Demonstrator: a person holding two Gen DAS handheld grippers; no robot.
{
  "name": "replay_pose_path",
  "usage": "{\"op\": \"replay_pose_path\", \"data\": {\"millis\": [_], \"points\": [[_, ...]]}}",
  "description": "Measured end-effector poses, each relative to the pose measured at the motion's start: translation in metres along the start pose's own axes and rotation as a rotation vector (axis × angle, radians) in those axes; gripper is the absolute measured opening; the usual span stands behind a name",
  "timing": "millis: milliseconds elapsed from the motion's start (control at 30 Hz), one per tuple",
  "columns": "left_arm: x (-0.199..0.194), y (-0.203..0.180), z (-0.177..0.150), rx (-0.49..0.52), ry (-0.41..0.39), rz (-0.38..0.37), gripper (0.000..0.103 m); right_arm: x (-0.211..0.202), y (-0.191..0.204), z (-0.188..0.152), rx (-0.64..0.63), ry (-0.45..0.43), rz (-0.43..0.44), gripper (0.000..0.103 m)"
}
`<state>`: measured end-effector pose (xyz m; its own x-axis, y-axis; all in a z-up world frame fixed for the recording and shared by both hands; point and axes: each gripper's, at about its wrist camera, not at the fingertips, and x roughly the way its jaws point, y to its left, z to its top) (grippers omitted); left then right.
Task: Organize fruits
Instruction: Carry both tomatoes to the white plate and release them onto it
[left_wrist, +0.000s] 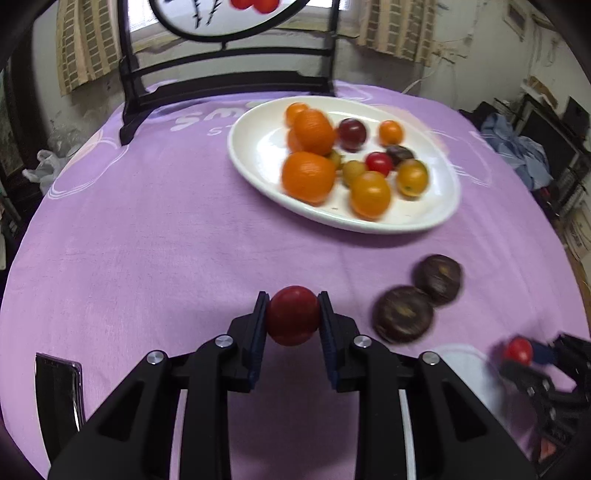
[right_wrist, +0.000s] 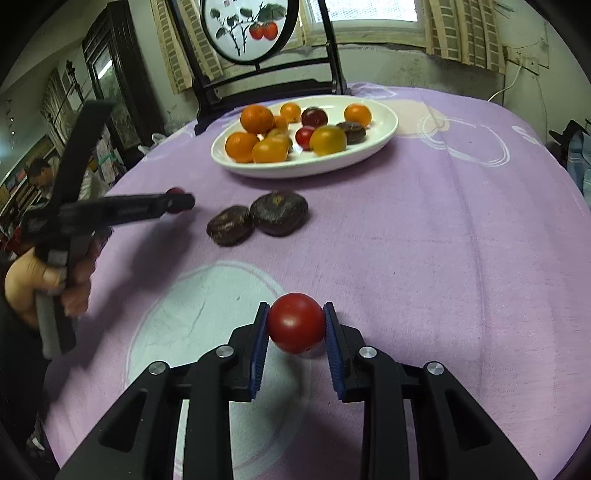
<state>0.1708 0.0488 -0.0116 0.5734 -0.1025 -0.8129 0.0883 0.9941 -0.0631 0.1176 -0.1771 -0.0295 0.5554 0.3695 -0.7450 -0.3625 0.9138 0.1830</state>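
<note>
1. With each gripper clenched on a small round red tomato, left gripper (left_wrist: 293, 314) and right gripper (right_wrist: 296, 325), I hold both clear of the lilac-clothed worktop (left_wrist: 166, 240).
2. White oval plate of fruit (right_wrist: 384, 122) lies ahead; from the left gripper ahead-right, nearer.

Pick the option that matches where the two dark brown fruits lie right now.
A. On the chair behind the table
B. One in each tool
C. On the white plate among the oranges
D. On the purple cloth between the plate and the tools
D: the two dark brown fruits lie side by side on the purple cloth, short of the white plate, while each tool grips a red tomato instead.
</note>
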Motion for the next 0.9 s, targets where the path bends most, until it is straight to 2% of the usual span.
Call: {"op": "replay_pose_path", "data": {"millis": [167, 367, 533, 667, 800, 900], "points": [[-0.038, -0.025, 0.000, 0.079, -0.058, -0.050, 0.026, -0.019, 0.004, 0.018, -0.005, -0.075, 0.004, 0.030], [-0.054, -0.036, 0.025, 0.067, -0.107, -0.077, 0.026, -0.022, 0.012, 0.071, -0.072, -0.135, -0.016, 0.030], [-0.030, -0.034, 0.061, 0.035, -0.106, -0.083, 0.026, 0.005, 0.007, 0.116, -0.059, -0.144, -0.013, 0.030], [-0.002, -0.036, 0.092, 0.002, -0.095, -0.100, 0.026, 0.043, -0.004, 0.149, -0.014, -0.125, -0.026, 0.030], [0.023, -0.039, 0.118, -0.020, -0.089, -0.081, 0.026, 0.069, -0.015, 0.168, 0.031, -0.120, -0.038, 0.030], [0.039, -0.033, 0.131, -0.073, -0.076, -0.087, 0.028, 0.086, -0.029, 0.178, 0.088, -0.102, -0.008, 0.031]]}}
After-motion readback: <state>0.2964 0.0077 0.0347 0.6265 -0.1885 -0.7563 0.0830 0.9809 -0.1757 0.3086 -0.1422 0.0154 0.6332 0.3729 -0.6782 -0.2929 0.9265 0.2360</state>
